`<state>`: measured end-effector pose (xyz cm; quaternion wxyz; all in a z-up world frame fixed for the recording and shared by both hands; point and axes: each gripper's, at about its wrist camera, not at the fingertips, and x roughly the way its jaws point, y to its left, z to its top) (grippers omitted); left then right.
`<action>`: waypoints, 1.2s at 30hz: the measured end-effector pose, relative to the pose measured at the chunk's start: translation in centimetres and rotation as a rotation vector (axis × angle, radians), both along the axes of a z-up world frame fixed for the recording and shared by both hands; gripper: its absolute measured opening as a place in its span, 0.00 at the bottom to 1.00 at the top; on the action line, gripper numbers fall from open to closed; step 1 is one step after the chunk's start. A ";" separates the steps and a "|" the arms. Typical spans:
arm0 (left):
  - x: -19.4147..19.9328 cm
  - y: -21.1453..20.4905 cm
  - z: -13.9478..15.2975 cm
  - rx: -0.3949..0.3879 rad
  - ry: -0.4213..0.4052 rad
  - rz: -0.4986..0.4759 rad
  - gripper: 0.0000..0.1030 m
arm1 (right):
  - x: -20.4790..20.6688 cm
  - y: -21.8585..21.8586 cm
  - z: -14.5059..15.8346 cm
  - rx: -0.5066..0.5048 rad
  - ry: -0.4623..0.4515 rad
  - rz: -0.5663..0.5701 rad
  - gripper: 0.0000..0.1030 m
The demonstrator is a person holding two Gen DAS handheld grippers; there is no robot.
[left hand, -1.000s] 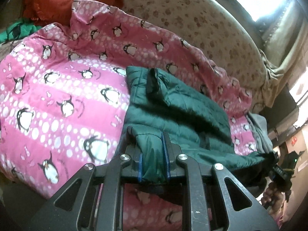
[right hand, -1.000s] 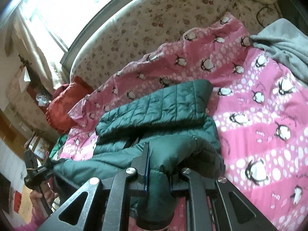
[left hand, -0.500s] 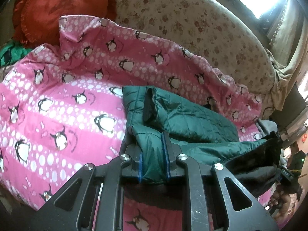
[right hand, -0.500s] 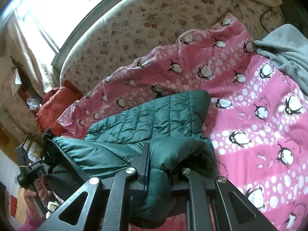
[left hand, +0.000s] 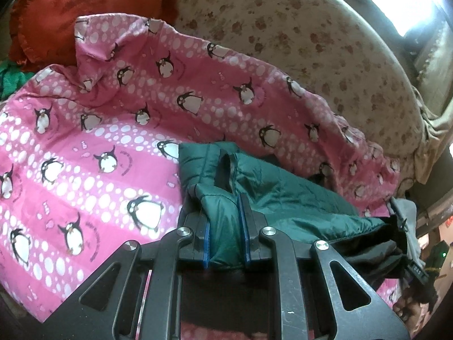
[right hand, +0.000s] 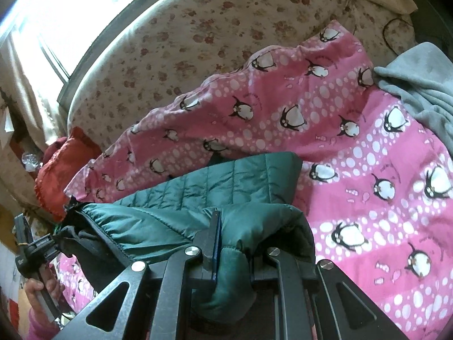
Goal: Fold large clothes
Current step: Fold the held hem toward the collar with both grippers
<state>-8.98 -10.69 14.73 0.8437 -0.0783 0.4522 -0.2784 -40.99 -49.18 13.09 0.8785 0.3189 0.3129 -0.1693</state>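
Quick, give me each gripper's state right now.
Left gripper: shut on the green jacket.
Right gripper: shut on the green jacket too.

Both wrist cameras look steeply down, close over the quilted dark-green jacket on the pink penguin-print blanket, which both views share.

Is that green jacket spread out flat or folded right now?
Partly folded: the green jacket lies doubled on the pink blanket, one quilted layer over another, its near edge lifted off the blanket.

A lived-in bedroom at home is showing here. A pink penguin blanket is covering the bed beside a floral mattress, a red cushion and a curtained window.
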 end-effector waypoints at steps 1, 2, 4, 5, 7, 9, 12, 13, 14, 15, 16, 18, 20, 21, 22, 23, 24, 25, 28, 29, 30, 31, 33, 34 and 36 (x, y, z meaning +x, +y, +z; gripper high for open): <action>0.6 -0.6 -0.3 0.009 0.007 0.004 0.15 | 0.4 -0.2 -0.1 0.004 0.005 -0.005 0.13; 1.2 -1.1 -0.6 0.017 0.013 0.010 0.15 | 1.0 -0.7 -0.4 0.014 0.014 -0.014 0.12; 2.1 -1.8 -1.3 0.023 0.024 0.020 0.15 | 2.0 -1.4 -1.0 0.021 0.028 -0.027 0.12; 2.7 -2.2 -1.7 0.024 0.032 0.029 0.15 | 2.5 -1.7 -1.3 0.026 0.035 -0.033 0.12; 3.6 -2.7 -2.3 0.020 0.045 0.044 0.15 | 3.4 -2.4 -2.1 0.042 0.043 -0.051 0.12; 4.5 -3.2 -2.8 0.016 0.056 0.059 0.15 | 4.1 -3.1 -2.7 0.052 0.045 -0.065 0.12; 5.5 -4.3 -3.8 0.034 0.063 0.063 0.15 | 5.1 -4.0 -3.8 0.075 0.041 -0.084 0.12; 5.8 -4.6 -4.3 0.038 0.070 0.063 0.16 | 5.4 -4.4 -4.3 0.089 0.045 -0.091 0.12; 6.0 -4.8 -4.7 0.035 0.078 0.062 0.16 | 5.9 -4.9 -5.3 0.116 0.058 -0.099 0.12; 6.3 -4.8 -5.1 0.022 0.089 0.063 0.17 | 6.2 -5.4 -6.3 0.142 0.067 -0.108 0.12; 6.5 -4.7 -5.5 0.002 0.098 0.064 0.19 | 6.3 -5.7 -7.0 0.162 0.068 -0.115 0.12; 6.9 -4.4 -6.0 -0.034 0.120 0.056 0.22 | 6.7 -6.3 -8.5 0.204 0.056 -0.118 0.13; 7.2 -4.1 -6.2 -0.056 0.137 0.042 0.24 | 6.6 -6.5 -8.9 0.226 0.035 -0.116 0.16; 7.3 -4.0 -6.1 -0.067 0.146 0.032 0.25 | 6.6 -6.6 -8.9 0.233 0.028 -0.115 0.17; 7.4 -3.7 -5.8 -0.078 0.155 0.025 0.27 | 6.4 -6.7 -8.7 0.244 0.017 -0.112 0.18; 7.4 -3.4 -5.5 -0.092 0.162 0.020 0.27 | 6.2 -6.9 -8.4 0.251 -0.001 -0.111 0.21; 7.4 -3.1 -5.1 -0.103 0.163 0.018 0.29 | 5.9 -7.0 -7.9 0.252 -0.032 -0.114 0.23; 7.3 -2.8 -4.5 -0.113 0.158 0.016 0.30 | 5.4 -7.1 -7.3 0.250 -0.073 -0.119 0.24; 6.9 -2.1 -3.3 -0.129 0.139 0.009 0.56 | 5.2 -6.6 -5.9 0.219 -0.090 -0.094 0.27; 6.6 -1.6 -2.6 -0.121 0.104 0.034 0.65 | 5.4 -6.3 -5.7 0.194 -0.065 -0.084 0.27; 6.4 -1.0 -2.2 -0.126 0.075 0.056 0.75 | 5.4 -6.0 -5.5 0.168 -0.045 -0.076 0.27; 6.2 -0.3 -1.8 -0.142 0.047 0.078 0.76 | 5.3 -5.6 -5.0 0.140 -0.030 -0.070 0.27; 5.9 0.5 -1.4 -0.157 0.033 0.093 0.76 | 4.8 -5.7 -4.8 0.152 -0.049 -0.076 0.28; 5.7 0.7 -1.3 -0.155 0.040 0.082 0.76 | 4.4 -5.8 -4.7 0.171 -0.063 -0.081 0.28; 5.2 0.6 -1.1 -0.143 0.033 0.053 0.76 | 4.0 -6.1 -4.7 0.198 -0.078 -0.087 0.29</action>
